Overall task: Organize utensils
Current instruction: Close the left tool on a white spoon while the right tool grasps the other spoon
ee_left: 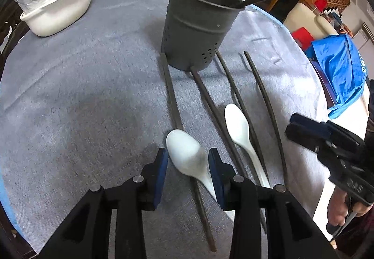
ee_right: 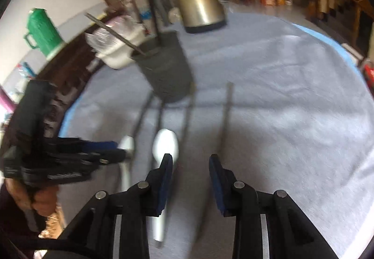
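Observation:
A dark grey perforated utensil holder point(ee_left: 198, 25) stands on the grey cloth with two dark chopsticks in it; it also shows in the right wrist view point(ee_right: 167, 71). Several dark chopsticks point(ee_left: 210, 107) lie in front of it with two white ceramic spoons. My left gripper point(ee_left: 188, 165) is open, its jaws on either side of the nearer spoon point(ee_left: 187, 153), low over the cloth. The second spoon point(ee_left: 240, 128) lies to the right. My right gripper point(ee_right: 190, 163) is open and empty, above the chopsticks beside a spoon point(ee_right: 164, 142). The right wrist view is blurred.
A white tub point(ee_left: 60, 11) with a plastic bag stands at the back left. A metal kettle point(ee_right: 198, 4) stands behind the holder. A blue bag point(ee_left: 339, 71) lies off the table's right edge. The cloth-covered table point(ee_left: 81, 95) is round.

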`<state>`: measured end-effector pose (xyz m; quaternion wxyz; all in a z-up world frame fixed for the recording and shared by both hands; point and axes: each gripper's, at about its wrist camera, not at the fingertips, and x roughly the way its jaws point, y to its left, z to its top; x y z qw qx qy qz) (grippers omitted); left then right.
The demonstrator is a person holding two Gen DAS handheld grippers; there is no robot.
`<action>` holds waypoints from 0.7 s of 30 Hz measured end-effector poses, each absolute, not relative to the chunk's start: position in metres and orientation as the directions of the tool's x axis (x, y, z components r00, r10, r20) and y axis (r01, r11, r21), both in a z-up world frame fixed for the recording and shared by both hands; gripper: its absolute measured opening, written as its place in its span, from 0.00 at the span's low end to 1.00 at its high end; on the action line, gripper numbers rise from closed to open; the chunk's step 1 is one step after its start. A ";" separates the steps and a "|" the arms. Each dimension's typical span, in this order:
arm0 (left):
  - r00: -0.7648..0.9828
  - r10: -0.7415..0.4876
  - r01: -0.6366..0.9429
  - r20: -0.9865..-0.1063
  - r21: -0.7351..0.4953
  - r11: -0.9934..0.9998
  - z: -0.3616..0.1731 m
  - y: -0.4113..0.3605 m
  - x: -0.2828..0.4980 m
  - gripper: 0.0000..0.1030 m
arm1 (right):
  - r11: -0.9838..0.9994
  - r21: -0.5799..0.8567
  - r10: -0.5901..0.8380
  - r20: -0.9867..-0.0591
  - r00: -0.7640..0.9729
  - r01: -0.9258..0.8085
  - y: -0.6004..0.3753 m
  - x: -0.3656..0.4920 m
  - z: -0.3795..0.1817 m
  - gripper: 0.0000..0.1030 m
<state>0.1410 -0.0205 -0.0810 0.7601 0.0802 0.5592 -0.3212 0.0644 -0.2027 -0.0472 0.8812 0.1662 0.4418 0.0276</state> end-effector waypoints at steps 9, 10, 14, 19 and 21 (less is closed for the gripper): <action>0.231 -0.380 0.587 -0.896 -0.183 0.788 -0.080 -0.026 0.144 0.21 | 0.869 0.494 0.429 -0.734 0.526 -0.020 -0.186 0.075 -0.066 0.34; 0.235 -0.388 0.591 -0.891 -0.186 0.785 -0.078 -0.026 0.144 0.19 | 0.877 0.481 0.418 -0.745 0.520 -0.017 -0.184 0.077 -0.069 0.32; 0.235 -0.400 0.611 -0.886 -0.185 0.769 -0.074 -0.030 0.141 0.15 | 0.893 0.450 0.381 -0.776 0.502 0.018 -0.183 0.077 -0.079 0.24; 0.247 -0.392 0.610 -0.886 -0.172 0.773 -0.071 -0.029 0.139 0.15 | 0.906 0.422 0.362 -0.798 0.481 0.018 -0.186 0.080 -0.083 0.06; 0.255 -0.388 0.602 -0.886 -0.169 0.781 -0.069 -0.023 0.139 0.15 | 0.923 0.385 0.326 -0.814 0.480 0.025 -0.188 0.079 -0.081 0.06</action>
